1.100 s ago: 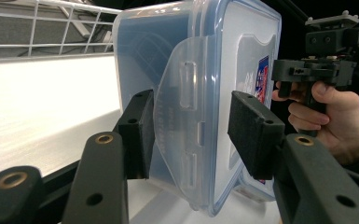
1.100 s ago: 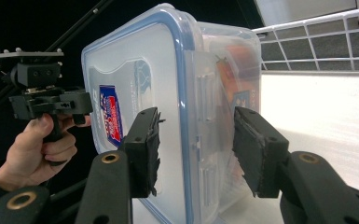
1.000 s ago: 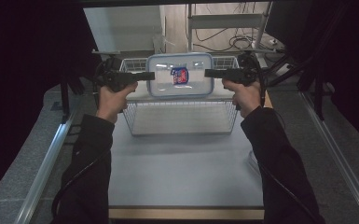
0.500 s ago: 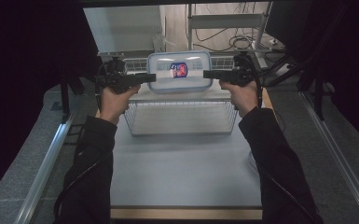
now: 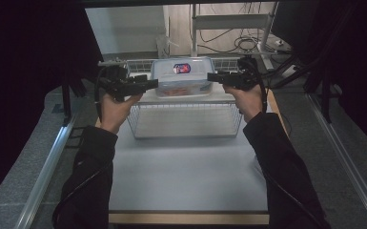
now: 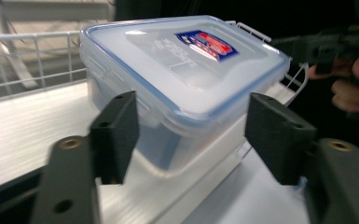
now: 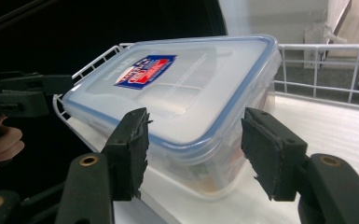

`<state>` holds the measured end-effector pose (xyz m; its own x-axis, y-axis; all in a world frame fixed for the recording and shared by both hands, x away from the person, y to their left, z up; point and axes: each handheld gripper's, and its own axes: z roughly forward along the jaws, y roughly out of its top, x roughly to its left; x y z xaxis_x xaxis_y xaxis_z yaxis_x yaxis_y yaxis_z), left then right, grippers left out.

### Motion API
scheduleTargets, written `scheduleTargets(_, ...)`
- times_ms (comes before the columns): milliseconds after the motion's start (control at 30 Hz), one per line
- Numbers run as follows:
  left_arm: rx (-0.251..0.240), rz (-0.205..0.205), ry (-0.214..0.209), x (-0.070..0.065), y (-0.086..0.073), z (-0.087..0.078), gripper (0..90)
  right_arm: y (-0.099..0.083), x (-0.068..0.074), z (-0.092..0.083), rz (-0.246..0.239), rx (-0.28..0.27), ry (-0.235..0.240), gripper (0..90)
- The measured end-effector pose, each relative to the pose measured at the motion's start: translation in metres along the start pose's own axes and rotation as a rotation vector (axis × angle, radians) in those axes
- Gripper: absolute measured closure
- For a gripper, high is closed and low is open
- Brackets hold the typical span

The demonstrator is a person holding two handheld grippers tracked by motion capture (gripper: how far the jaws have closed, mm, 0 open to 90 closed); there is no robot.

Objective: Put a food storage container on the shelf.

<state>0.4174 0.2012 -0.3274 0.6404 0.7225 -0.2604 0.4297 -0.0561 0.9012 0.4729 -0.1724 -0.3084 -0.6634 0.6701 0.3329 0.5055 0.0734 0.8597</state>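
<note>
A clear plastic box [image 5: 183, 76] with a blue-rimmed lid and a red and blue label rests on the top shelf of a white wire rack [image 5: 186, 121]. My left gripper [image 5: 153, 85] is level at the box's left end. In the left gripper view the box [image 6: 186, 70] has a corner between the jaws of the left gripper [image 6: 196, 135], whose pads stand clear of it. My right gripper [image 5: 211, 76] is at the right end. In the right gripper view the right gripper [image 7: 198, 151] straddles the box [image 7: 191, 88] with gaps on both sides. Both pairs of jaws have just been opening.
The rack's shelf has a low wire rim [image 6: 32, 60] [image 7: 317, 51] around it. The rack stands at the back of a grey table top [image 5: 186, 176]. Metal rails run along both sides. Cables and a metal frame lie behind the rack.
The box has come down level onto the rack's top shelf. Both pairs of jaws have widened and no longer press on its ends.
</note>
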Motion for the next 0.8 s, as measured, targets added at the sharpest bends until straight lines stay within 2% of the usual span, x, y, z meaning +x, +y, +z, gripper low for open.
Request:
scheduleTargets(67,-0.005,0.039,0.02,-0.006,-0.007,-0.004,47.3,-0.002,0.002,-0.004,-0.016,-0.007,0.0,42.2)
scheduleTargets(100,-0.005,0.039,0.02,-0.006,-0.007,-0.004,53.9,-0.002,0.002,-0.004,-0.016,-0.007,0.0,42.2)
scheduleTargets(133,0.003,0.06,0.03,-0.009,-0.014,-0.005,60.4,-0.005,0.004,-0.009,-0.046,-0.015,-0.01,45.2)
scheduleTargets(167,0.003,0.06,0.03,-0.009,-0.014,-0.005,65.5,-0.005,0.005,-0.011,-0.055,-0.015,-0.016,46.9)
scheduleTargets(200,0.028,0.064,0.034,-0.011,-0.019,-0.002,71.1,-0.007,0.006,-0.012,-0.061,-0.017,-0.027,49.8)
scheduleTargets(300,0.058,0.061,0.037,-0.009,-0.022,0.008,77.9,-0.011,0.008,-0.015,-0.08,-0.017,-0.042,56.5)
scheduleTargets(433,0.068,0.051,0.059,-0.006,-0.02,0.015,79.7,-0.014,0.007,-0.013,-0.091,-0.007,-0.053,58.2)
scheduleTargets(600,0.067,0.041,0.051,-0.006,-0.02,0.014,78.4,-0.016,0.006,-0.014,-0.092,-0.008,-0.054,57.8)
scheduleTargets(633,0.064,0.05,0.038,-0.009,-0.022,0.012,76.9,-0.017,0.007,-0.015,-0.098,-0.007,-0.058,57.2)
scheduleTargets(733,0.067,0.075,0.038,-0.016,-0.027,0.008,69.7,-0.02,0.009,-0.018,-0.116,-0.015,-0.058,54.1)
scheduleTargets(800,0.066,0.095,0.041,-0.022,-0.03,0.006,60.8,-0.023,0.01,-0.021,-0.128,-0.015,-0.057,50.6)
